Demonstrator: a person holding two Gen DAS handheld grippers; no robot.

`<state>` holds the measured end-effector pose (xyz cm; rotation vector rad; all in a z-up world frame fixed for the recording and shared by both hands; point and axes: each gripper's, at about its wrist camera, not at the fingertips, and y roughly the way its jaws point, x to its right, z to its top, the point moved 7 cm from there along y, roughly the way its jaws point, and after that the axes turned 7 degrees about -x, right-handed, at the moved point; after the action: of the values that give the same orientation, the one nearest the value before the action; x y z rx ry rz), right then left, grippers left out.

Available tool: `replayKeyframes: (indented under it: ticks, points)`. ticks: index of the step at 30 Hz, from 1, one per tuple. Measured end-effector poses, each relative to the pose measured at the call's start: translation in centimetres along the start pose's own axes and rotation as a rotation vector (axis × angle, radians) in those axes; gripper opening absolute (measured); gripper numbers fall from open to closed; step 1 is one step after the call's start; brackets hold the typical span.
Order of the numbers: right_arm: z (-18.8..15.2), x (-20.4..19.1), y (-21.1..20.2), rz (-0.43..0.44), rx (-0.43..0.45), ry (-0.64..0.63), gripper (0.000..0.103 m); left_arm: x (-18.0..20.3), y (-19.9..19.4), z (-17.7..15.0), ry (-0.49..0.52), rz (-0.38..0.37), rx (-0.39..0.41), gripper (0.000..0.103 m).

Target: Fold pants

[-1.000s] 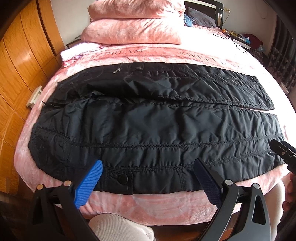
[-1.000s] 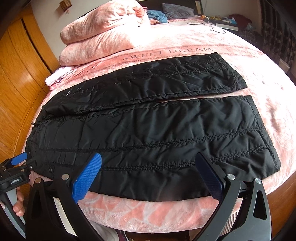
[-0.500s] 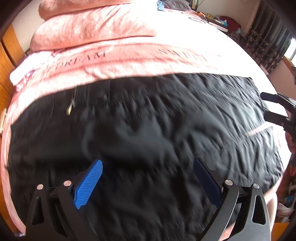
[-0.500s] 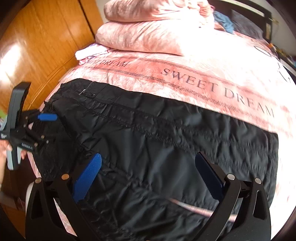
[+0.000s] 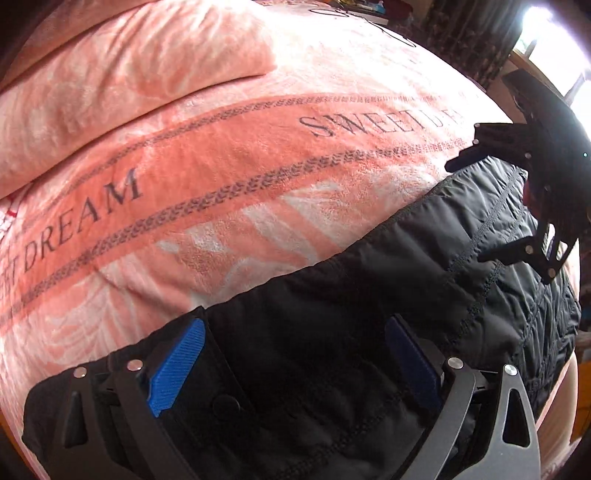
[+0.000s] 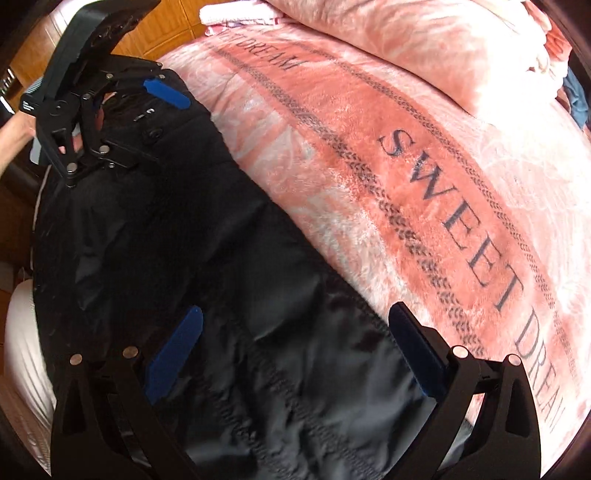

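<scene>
Both grippers are now sitting low over the far edge of the pants [image 5: 332, 314], well forward of a second ago | left gripper [image 5: 295, 369] gaping wide, gripping nothing; right gripper [image 6: 295, 354] likewise | pants lying flat on the pink blanket [image 5: 221, 155]

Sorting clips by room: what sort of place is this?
Most likely a bedroom: black pants lie on a bed under a pink "SWEET DREAM" blanket, with pink pillows stacked behind and wooden panelling beside.
</scene>
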<state>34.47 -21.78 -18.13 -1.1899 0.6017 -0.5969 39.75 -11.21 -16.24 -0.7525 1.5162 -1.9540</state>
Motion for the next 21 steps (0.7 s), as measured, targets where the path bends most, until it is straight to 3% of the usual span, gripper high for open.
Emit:
replayKeyframes:
  ticks: [4, 5, 7, 9, 10, 17, 21]
  points:
    - [-0.5, 0.3, 1.8, 0.041, -0.038, -0.018, 0.092, -0.8, 1.2, 0.3, 0.027, 0.007, -0.008, 0.098]
    - [-0.6, 0.3, 1.7, 0.050, -0.028, -0.021, 0.083, -1.1, 1.4, 0.3, 0.029, 0.008, -0.007, 0.098]
    - [-1.0, 0.5, 1.2, 0.047, -0.020, -0.024, 0.059, -1.6, 1.5, 0.5, 0.029, 0.006, -0.003, 0.098]
    - [-1.9, 1.0, 0.3, 0.061, -0.016, -0.011, 0.011, -1.7, 1.3, 0.8, 0.017, -0.007, 0.010, 0.098]
    - [-2.3, 0.9, -0.3, 0.084, -0.004, -0.006, 0.009, -1.7, 1.2, 1.0, 0.014, -0.015, 0.017, 0.098]
    - [-4.1, -2.3, -5.0, 0.009, 0.123, -0.114, 0.006, 0.2, 0.6, 2.6, 0.098, -0.060, 0.038, 0.098]
    - [-5.2, -4.1, -7.1, -0.018, 0.168, -0.167, 0.006, 1.4, 0.9, 2.8, 0.145, -0.134, 0.022, 0.098]
